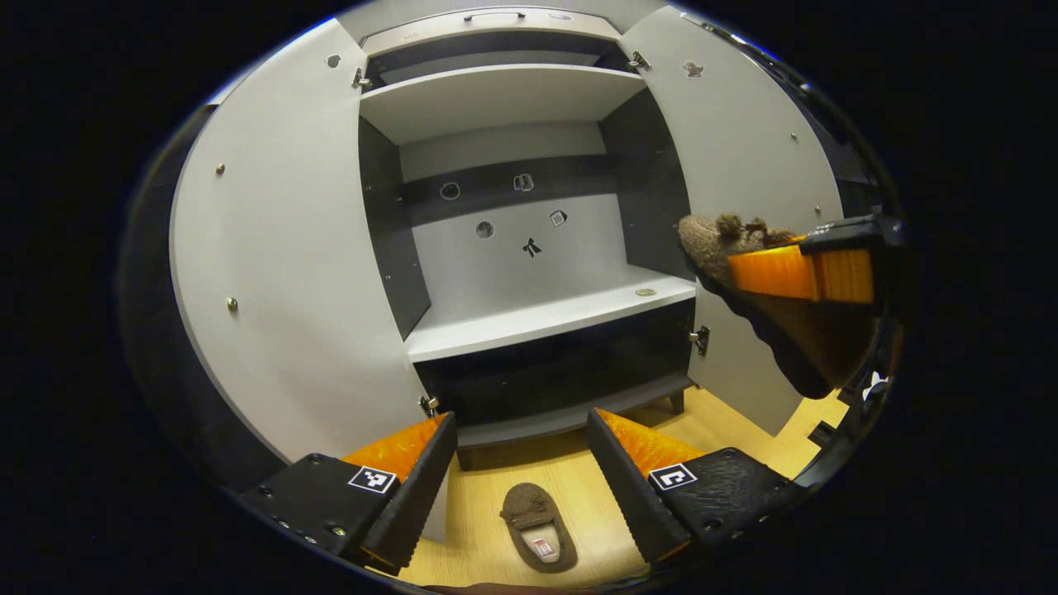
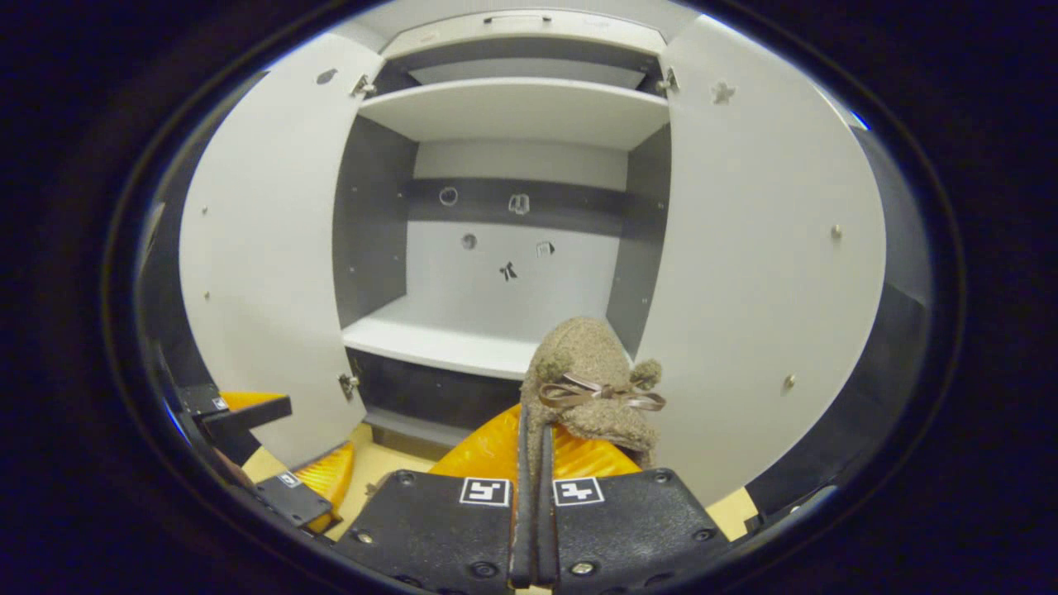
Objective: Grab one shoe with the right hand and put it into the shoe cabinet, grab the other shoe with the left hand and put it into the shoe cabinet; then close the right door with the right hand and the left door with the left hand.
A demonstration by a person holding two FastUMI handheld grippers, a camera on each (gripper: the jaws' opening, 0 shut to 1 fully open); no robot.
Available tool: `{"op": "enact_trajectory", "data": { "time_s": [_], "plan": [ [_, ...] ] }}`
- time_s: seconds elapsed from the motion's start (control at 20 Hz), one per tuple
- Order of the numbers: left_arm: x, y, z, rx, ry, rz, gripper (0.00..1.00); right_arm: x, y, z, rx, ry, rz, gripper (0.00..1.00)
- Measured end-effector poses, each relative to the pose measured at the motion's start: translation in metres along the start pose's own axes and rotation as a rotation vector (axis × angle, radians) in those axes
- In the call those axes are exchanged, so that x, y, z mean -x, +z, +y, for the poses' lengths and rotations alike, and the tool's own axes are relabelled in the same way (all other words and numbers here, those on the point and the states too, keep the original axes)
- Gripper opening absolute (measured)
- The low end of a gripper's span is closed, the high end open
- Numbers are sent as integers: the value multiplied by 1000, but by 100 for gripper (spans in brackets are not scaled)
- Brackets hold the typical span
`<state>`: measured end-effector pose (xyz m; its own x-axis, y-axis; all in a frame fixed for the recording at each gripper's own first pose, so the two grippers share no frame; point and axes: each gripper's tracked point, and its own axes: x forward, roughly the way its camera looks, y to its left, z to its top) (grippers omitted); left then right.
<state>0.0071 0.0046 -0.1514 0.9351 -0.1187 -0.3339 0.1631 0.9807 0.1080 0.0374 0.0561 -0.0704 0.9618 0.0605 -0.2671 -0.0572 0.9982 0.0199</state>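
Your right gripper pinches one slipper near the open cabinet — nothing shelved; left gripper fingers spread above the floor slipper.

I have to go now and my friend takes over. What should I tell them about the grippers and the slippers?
Right gripper: jaws shut on one brown slipper, held up in front of the open shoe cabinet, not yet inside.
Left gripper: jaws open, holding nothing, above the second slipper, which lies on the wooden floor.
Left door and right door are both wide open.
Done: first slipper picked up.
Left: shelve it, pick up and shelve the other, then close the right door and the left door.
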Motion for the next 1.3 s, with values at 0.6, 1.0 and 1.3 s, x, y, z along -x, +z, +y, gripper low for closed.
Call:
{"op": "enact_trajectory", "data": {
  "time_s": [0.6, 1.0, 1.3],
  "plan": [
    [15, 30, 17, -53, 112, -84, 95, -95, 56, -6, 81, 10, -22, 6],
    [37, 2, 55, -25, 224, -11, 95, -244, 96, 7, 147, -3, 46, 6],
    [53, -21, 73, -21, 299, 41, 95, -320, 56, -4, 104, -101, 176, 7]
  ]
}}
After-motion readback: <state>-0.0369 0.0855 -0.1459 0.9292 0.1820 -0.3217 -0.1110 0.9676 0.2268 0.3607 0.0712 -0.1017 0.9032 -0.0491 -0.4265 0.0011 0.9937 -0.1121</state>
